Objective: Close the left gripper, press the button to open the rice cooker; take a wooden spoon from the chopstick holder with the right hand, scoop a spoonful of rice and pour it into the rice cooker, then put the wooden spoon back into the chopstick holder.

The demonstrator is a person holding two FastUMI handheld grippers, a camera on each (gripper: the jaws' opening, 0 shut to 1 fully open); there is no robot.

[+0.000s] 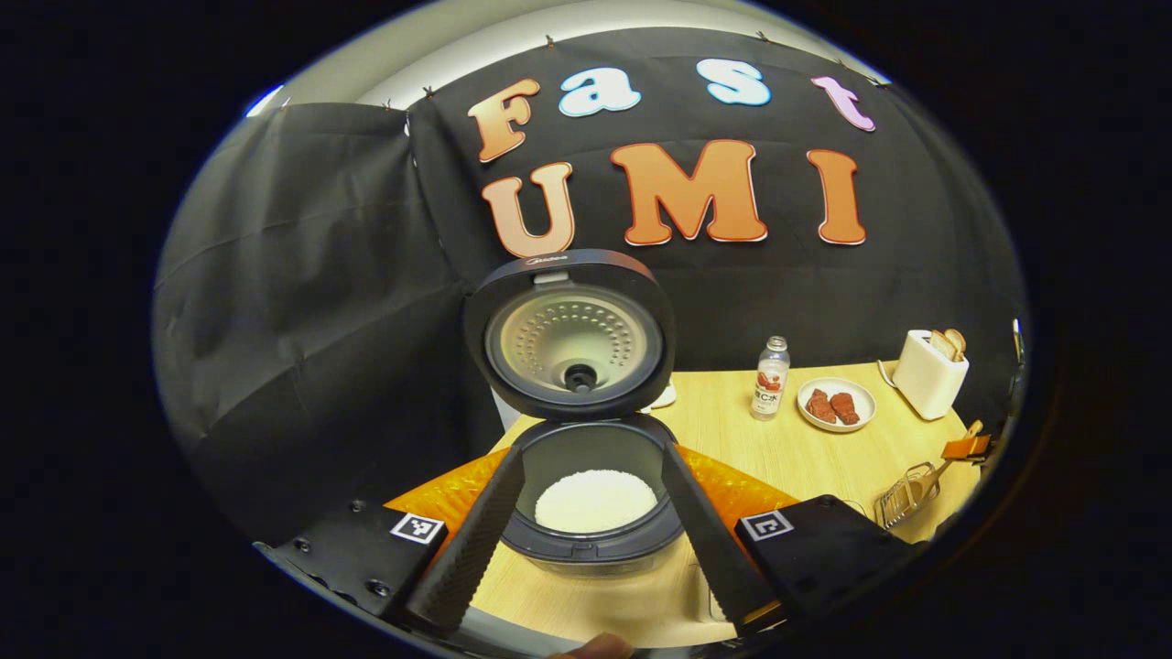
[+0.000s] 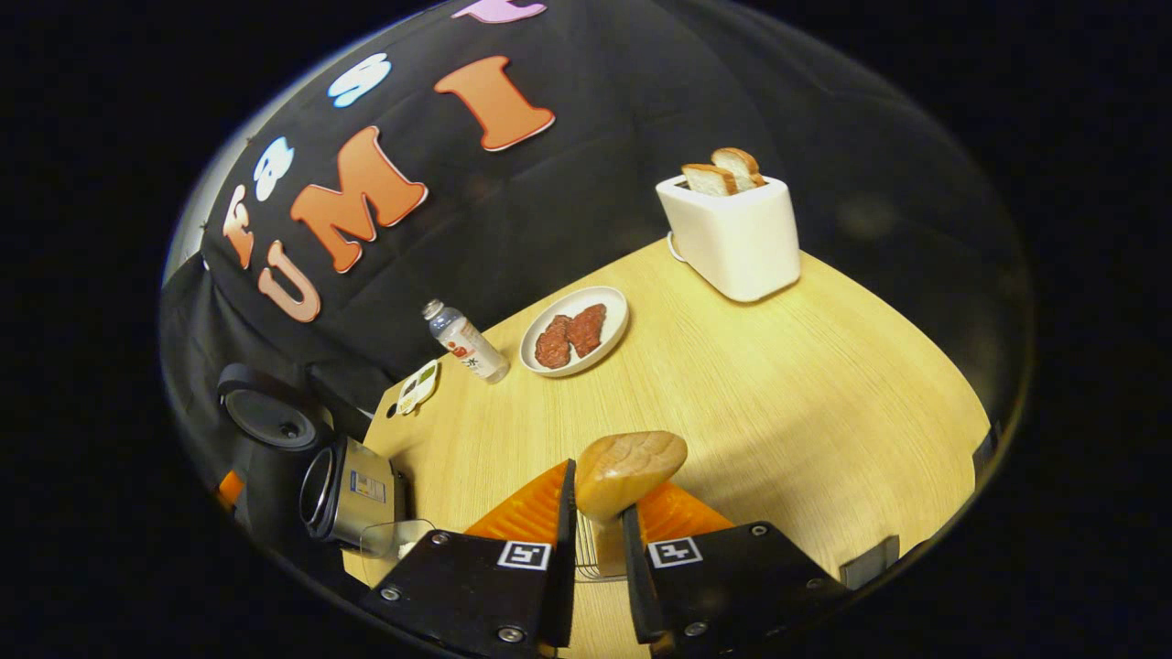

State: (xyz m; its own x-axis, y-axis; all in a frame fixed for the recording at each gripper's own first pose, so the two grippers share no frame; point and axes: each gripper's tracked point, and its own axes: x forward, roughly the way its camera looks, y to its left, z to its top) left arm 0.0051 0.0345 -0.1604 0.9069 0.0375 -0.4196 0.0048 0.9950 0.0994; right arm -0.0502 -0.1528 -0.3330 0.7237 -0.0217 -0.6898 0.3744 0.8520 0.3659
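Right gripper view has the right gripper (image 2: 597,522) clamped on the stem of the wooden spoon (image 2: 630,469), whose bowl stands up between the fingers, its long axis running roughly along them; the wire chopstick holder (image 2: 586,554) sits just under the fingers, near the table's (image 2: 824,403) front edge. The spoon looks set back into the holder, so the coming move is probably a release. In the left gripper view, the left gripper (image 1: 586,540) is spread wide, framing the open rice cooker (image 1: 586,513) with white rice (image 1: 595,499) inside, lid (image 1: 569,334) upright.
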